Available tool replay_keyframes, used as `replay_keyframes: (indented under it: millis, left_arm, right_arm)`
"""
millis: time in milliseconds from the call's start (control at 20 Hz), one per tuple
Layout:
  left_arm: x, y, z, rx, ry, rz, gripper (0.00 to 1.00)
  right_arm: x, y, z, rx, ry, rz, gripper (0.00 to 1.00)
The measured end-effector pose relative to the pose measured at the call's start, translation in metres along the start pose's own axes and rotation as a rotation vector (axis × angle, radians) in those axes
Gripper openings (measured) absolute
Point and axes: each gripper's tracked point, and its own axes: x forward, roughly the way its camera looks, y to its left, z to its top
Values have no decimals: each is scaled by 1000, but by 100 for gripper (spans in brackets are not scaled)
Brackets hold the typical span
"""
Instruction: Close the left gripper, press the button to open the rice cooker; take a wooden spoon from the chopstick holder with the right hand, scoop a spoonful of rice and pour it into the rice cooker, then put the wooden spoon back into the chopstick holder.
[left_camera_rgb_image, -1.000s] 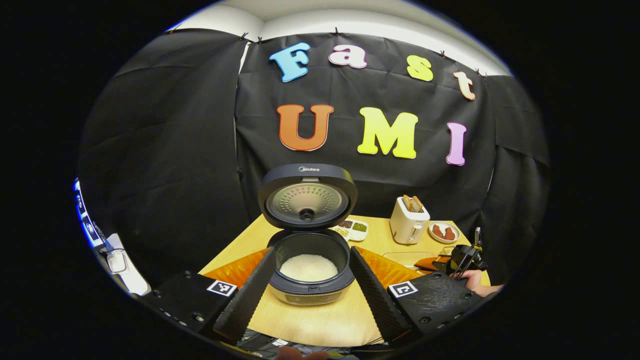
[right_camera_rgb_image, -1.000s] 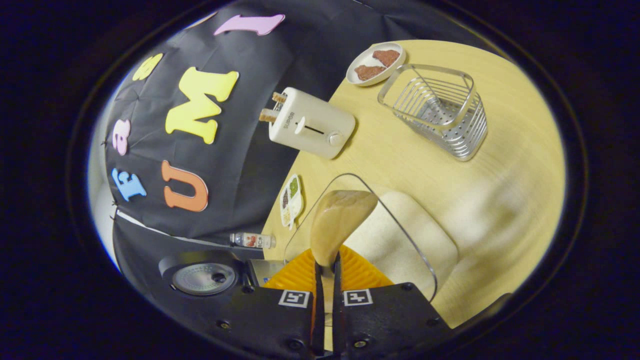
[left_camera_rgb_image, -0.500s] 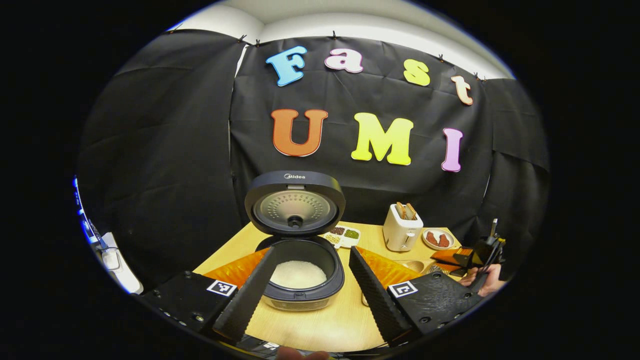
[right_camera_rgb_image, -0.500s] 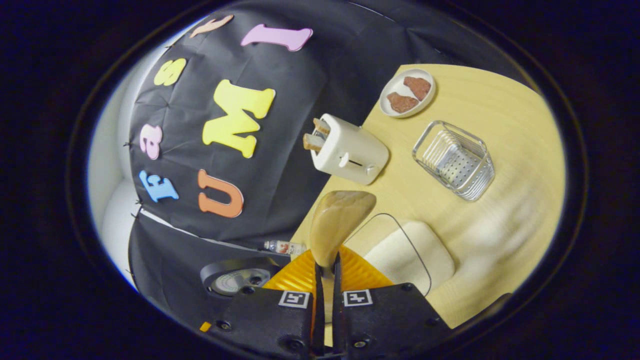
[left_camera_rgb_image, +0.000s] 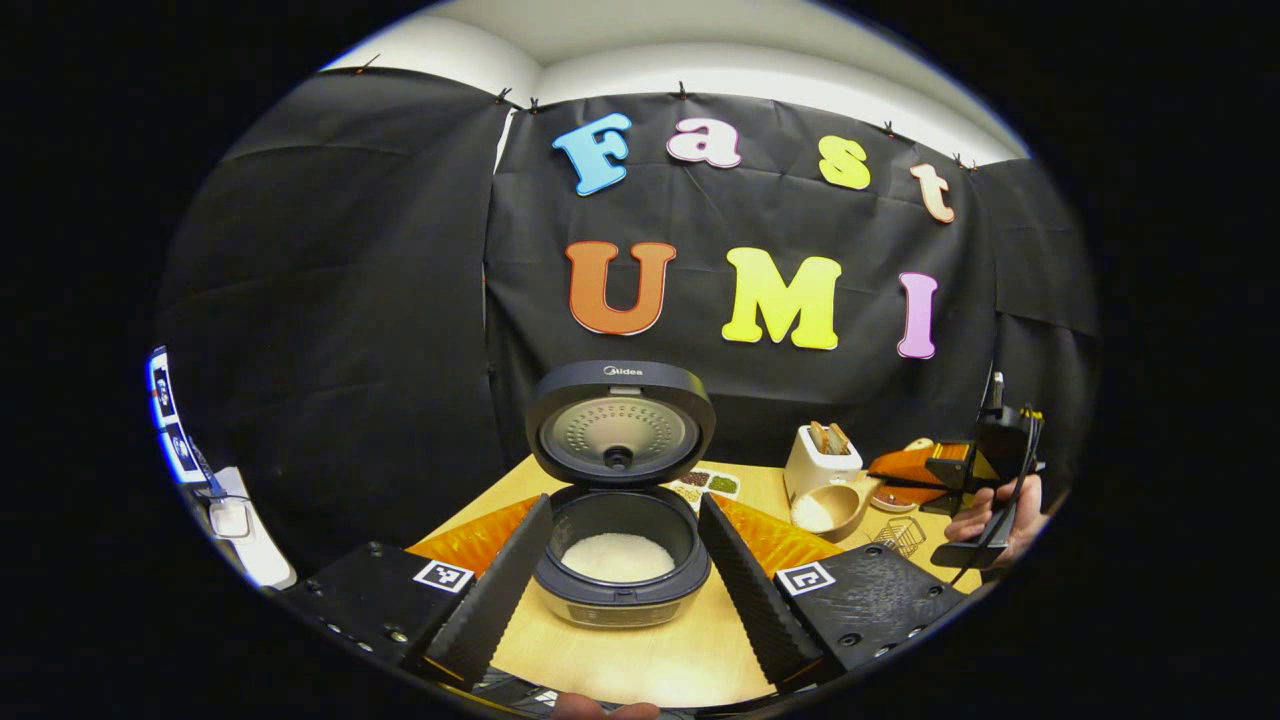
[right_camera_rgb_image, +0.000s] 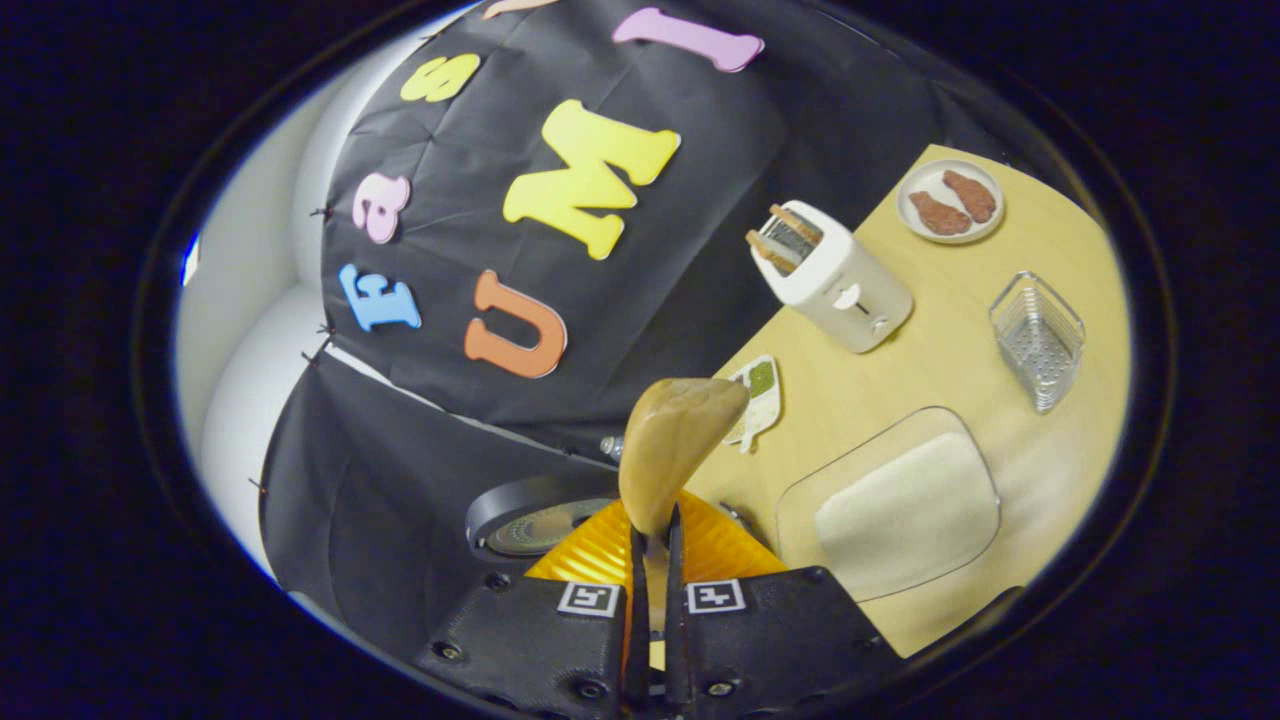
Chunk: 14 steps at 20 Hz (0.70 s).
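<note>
Left gripper (left_camera_rgb_image: 620, 590): jaws spread wide, nothing between them, hovering low over the wooden surface (left_camera_rgb_image: 640, 660). The rice cooker (left_camera_rgb_image: 620, 575) sits framed between the two fingers, lid (left_camera_rgb_image: 620, 430) standing upright and open, white rice visible in the inner pot.

Left gripper view, toward 3 o'clock: the right gripper (left_camera_rgb_image: 975, 470), carried by a hand (left_camera_rgb_image: 985, 515), is raised above the surface. It holds the wooden spoon (left_camera_rgb_image: 835, 505) level, bowl pointing toward the cooker, with a heap of rice in the bowl. Spoon bowl sits in front of the white toaster (left_camera_rgb_image: 822, 462), well right of the cooker rim.

Right gripper view: right gripper (right_camera_rgb_image: 655, 590) jaws closed on the wooden spoon (right_camera_rgb_image: 672, 450) handle, both fingers pressed against it. Back of the spoon bowl faces the camera; the rice load cannot be seen from here. View is tilted.

- Cooker lid (right_camera_rgb_image: 535, 515) at 8 o'clock of the spoon, partly hidden behind the gripper body.
- Clear container of rice (right_camera_rgb_image: 895, 505) at 4 o'clock, on the surface.
- Wire chopstick holder (right_camera_rgb_image: 1038, 340) at 2 o'clock, standing apart from the toaster (right_camera_rgb_image: 835, 275).
- Small plate with two brown pieces (right_camera_rgb_image: 950, 200) beyond the holder.
- Divided dish of grains (right_camera_rgb_image: 755, 400) just behind the spoon bowl.
</note>
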Motion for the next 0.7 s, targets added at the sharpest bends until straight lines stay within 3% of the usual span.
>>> replay_keyframes:
  millis: [250,500,700]
  left_arm:
    - [-17,26,-10,-16,15,35,95]
    - [-31,47,-18,-39,24,70,95]
    - [-40,67,-25,-66,34,115,95]
  right_arm:
    - [48,55,-37,-75,77,37,11]
    - [93,79,-66,-211,90,-3,11]
    - [114,84,-84,-396,78,-55,12]
